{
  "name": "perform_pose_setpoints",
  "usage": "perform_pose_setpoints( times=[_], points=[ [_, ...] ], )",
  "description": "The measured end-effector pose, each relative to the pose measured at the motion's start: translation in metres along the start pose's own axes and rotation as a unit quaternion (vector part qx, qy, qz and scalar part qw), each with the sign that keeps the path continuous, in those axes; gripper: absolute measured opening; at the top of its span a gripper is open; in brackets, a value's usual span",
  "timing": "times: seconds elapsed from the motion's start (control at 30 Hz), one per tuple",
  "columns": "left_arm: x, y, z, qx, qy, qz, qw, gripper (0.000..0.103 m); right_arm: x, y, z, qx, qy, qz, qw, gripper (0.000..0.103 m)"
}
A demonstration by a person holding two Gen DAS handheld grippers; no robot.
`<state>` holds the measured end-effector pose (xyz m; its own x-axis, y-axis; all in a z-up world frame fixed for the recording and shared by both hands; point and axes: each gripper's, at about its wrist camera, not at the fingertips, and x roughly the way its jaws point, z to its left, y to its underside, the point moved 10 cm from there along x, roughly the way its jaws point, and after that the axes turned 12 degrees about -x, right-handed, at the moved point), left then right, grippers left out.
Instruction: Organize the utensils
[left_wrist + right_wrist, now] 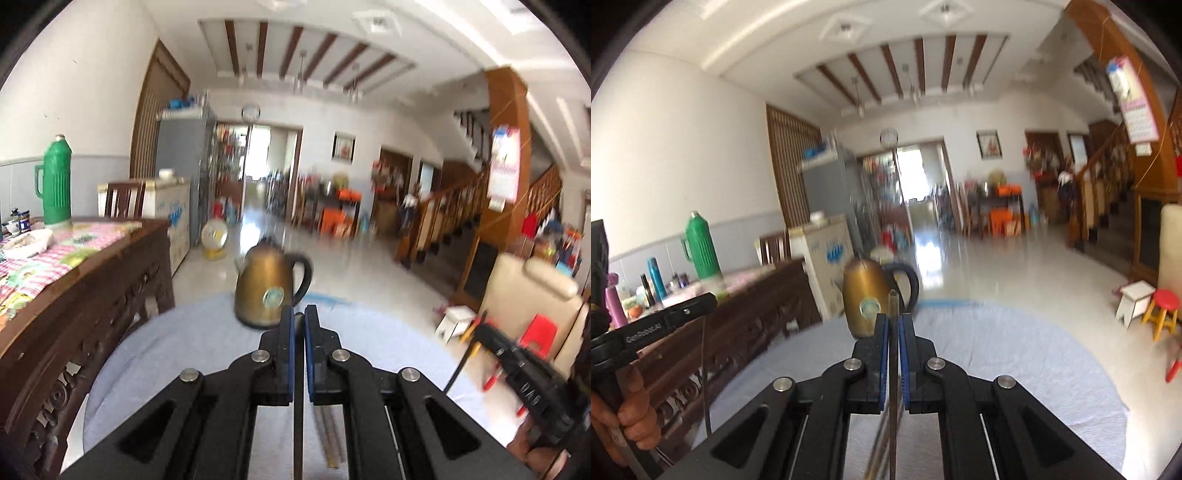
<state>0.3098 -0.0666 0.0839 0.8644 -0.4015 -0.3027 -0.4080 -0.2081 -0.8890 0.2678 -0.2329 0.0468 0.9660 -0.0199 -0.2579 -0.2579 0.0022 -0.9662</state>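
My left gripper (299,317) is shut on a thin dark chopstick (298,424) that runs down between the blue pads toward the camera. My right gripper (894,319) is shut on a thin metal-looking chopstick (893,306) whose tip sticks up above the fingers. Both are held above a round table with a pale blue cloth (184,354), which also shows in the right wrist view (1015,354). More chopsticks (330,439) lie on the cloth below the left gripper. The right gripper shows at the right edge of the left wrist view (517,365); the left gripper shows at the left edge of the right wrist view (665,317).
A brass kettle (267,291) with a black handle stands at the table's far edge, just ahead of both grippers (866,299). A carved dark wood sideboard (74,295) with a green thermos (57,181) stands at the left. A beige chair (528,306) and small stools are at the right.
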Motion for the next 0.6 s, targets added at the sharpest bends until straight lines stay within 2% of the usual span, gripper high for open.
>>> perform_pose_setpoints(
  times=[0.17,0.3,0.33,0.4,0.47,0.6],
  points=[
    [-0.057,-0.029,-0.025,-0.014,0.048,-0.06,0.9969,0.005,-0.05,-0.043,0.025,-0.005,-0.003,-0.055,0.998,0.006],
    [-0.082,-0.041,-0.034,-0.027,0.068,-0.11,0.9912,0.005,-0.077,-0.063,0.039,-0.008,-0.017,-0.076,0.997,0.006],
    [-0.083,-0.041,-0.035,-0.028,0.069,-0.116,0.9904,0.005,-0.082,-0.064,0.045,-0.007,-0.025,-0.075,0.997,0.006],
    [-0.091,-0.04,-0.038,-0.028,0.071,-0.152,0.9854,0.005,-0.09,-0.064,0.053,-0.01,-0.028,-0.077,0.997,0.006],
    [-0.096,-0.034,-0.039,-0.017,0.057,-0.178,0.9822,0.005,-0.096,-0.059,0.063,-0.019,-0.027,-0.077,0.996,0.006],
    [-0.077,-0.015,-0.037,-0.038,0.062,-0.167,0.9833,0.005,-0.086,-0.041,0.072,-0.033,-0.023,-0.057,0.998,0.006]
  ],
)
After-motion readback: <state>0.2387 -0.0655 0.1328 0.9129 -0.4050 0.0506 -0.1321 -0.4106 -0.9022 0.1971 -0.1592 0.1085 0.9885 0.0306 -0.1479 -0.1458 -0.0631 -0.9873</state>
